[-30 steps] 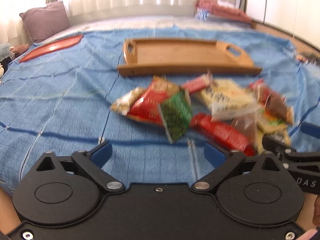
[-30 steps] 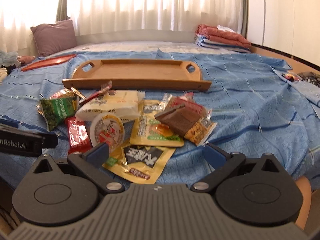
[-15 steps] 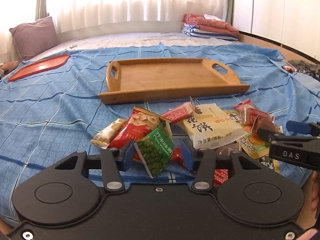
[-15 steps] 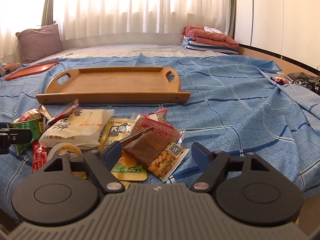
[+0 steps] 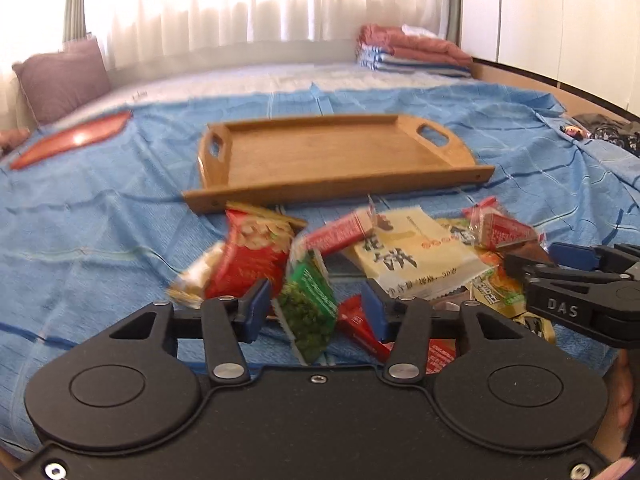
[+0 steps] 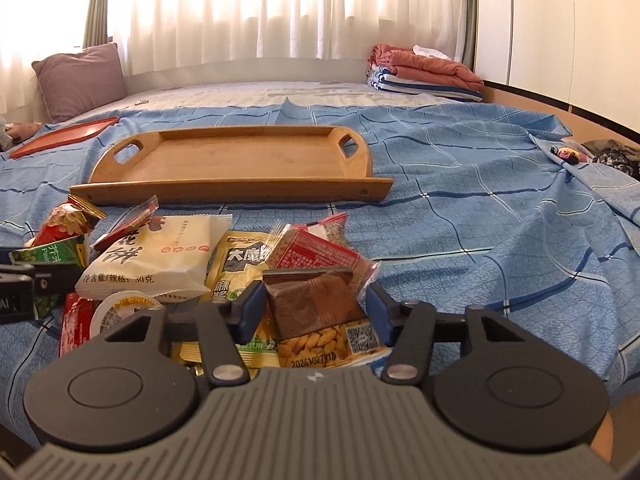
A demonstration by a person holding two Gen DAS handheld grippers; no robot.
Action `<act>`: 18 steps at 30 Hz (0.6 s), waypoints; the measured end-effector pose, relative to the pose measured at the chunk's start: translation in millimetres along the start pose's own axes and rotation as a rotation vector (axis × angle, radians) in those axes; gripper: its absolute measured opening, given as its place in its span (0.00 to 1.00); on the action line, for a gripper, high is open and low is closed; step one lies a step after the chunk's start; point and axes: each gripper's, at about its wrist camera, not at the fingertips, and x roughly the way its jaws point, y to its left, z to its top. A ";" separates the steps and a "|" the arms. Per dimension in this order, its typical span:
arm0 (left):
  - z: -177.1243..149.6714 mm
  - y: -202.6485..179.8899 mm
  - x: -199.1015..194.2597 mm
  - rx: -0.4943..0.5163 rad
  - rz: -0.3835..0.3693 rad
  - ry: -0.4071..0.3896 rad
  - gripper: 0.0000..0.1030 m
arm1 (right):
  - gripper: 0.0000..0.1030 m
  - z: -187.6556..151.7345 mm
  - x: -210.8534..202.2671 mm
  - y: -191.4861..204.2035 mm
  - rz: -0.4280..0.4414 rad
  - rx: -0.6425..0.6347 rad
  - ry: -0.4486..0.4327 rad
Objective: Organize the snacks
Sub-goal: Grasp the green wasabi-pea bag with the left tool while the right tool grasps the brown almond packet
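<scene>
Blue bedsheet (image 6: 460,208), wooden tray (image 6: 240,160), snack packets (image 6: 160,256)

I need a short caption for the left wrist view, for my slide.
Left tool straddles a green pea packet in the snack pile, before an empty wooden tray.

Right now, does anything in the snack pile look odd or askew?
Yes: the green pea packet stands tilted on edge between the left gripper's fingers, while the other snacks lie flat in a jumbled heap. The wooden tray sits empty behind them.
</scene>
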 end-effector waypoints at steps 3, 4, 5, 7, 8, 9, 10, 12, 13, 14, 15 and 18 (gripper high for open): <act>-0.2 -2.8 -7.5 0.060 0.027 -0.034 0.49 | 0.56 -1.4 -4.4 -3.3 -0.008 0.003 -0.003; -0.9 -4.8 -8.4 0.085 0.029 -0.038 0.49 | 0.56 -2.3 -5.2 -4.1 -0.019 0.006 -0.004; -1.9 -6.9 -8.1 0.111 0.028 -0.036 0.48 | 0.56 -3.3 -5.6 -4.4 -0.026 0.007 -0.007; -4.0 -12.1 -7.0 0.164 0.021 -0.028 0.40 | 0.56 -5.0 -5.6 -5.3 -0.029 0.009 -0.009; -5.2 -14.6 -6.7 0.189 0.016 -0.027 0.37 | 0.56 -5.7 -5.6 -5.0 -0.031 0.006 -0.008; -6.1 -17.5 -6.7 0.208 0.010 -0.028 0.35 | 0.58 -6.3 -5.9 -3.9 -0.032 0.000 -0.008; -6.5 -19.3 -6.4 0.218 0.005 -0.031 0.33 | 0.57 -6.9 -6.6 -3.3 -0.033 -0.005 -0.010; -5.5 -19.6 -5.6 0.221 0.002 -0.026 0.22 | 0.53 -7.6 -8.4 -3.4 -0.032 -0.001 -0.013; -4.5 -18.1 -5.2 0.217 0.002 -0.021 0.22 | 0.53 -7.6 -9.0 -4.2 -0.030 0.006 -0.014; -4.0 -15.6 -4.5 0.212 0.004 -0.016 0.21 | 0.53 -7.7 -9.5 -4.9 -0.027 0.014 -0.011; -3.9 -12.5 -3.4 0.210 0.012 -0.008 0.20 | 0.52 -7.4 -9.6 -5.9 -0.025 0.021 -0.010; -7.3 -0.2 -2.3 0.191 0.026 0.010 0.20 | 0.52 -7.5 -9.1 -7.5 -0.022 0.031 -0.009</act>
